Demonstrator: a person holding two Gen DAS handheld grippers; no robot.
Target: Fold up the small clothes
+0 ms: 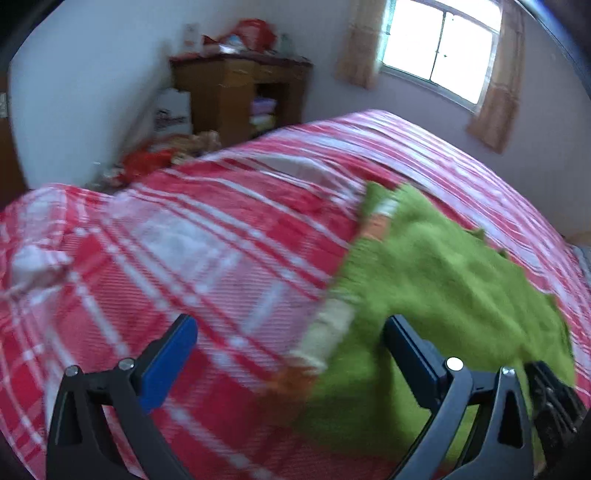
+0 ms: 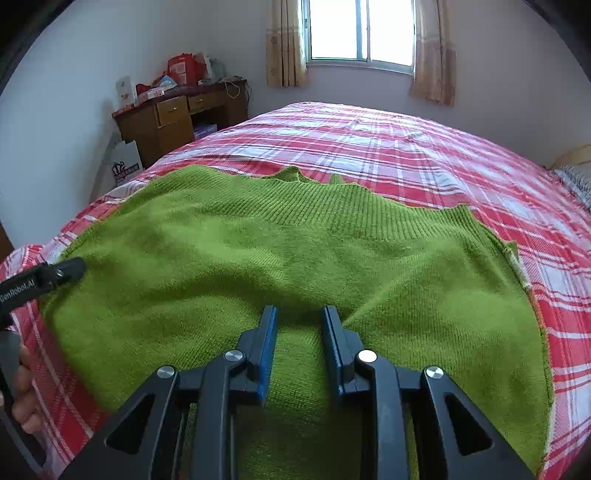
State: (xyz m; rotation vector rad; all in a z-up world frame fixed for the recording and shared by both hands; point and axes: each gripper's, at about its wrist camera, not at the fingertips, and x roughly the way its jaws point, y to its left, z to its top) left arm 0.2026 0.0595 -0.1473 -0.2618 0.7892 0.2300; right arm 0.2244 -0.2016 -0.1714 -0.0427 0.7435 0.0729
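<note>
A green knitted sweater [image 2: 280,251] lies spread on the red-and-white plaid bed [image 2: 424,155]. In the left wrist view the sweater [image 1: 443,280] lies to the right, with a pale and orange striped edge [image 1: 332,332] showing. My left gripper [image 1: 291,332] is wide open and empty above the sweater's left edge; the view is blurred. It also shows at the left of the right wrist view [image 2: 62,271]. My right gripper [image 2: 299,317] hovers low over the sweater's near part, jaws partly open, with nothing between them.
A wooden desk [image 2: 177,114] with red bags and boxes stands at the back left wall. A white paper bag [image 2: 125,162] leans beside it. A curtained window [image 2: 362,29] is at the back. A white cloth [image 1: 33,266] lies on the bed's left.
</note>
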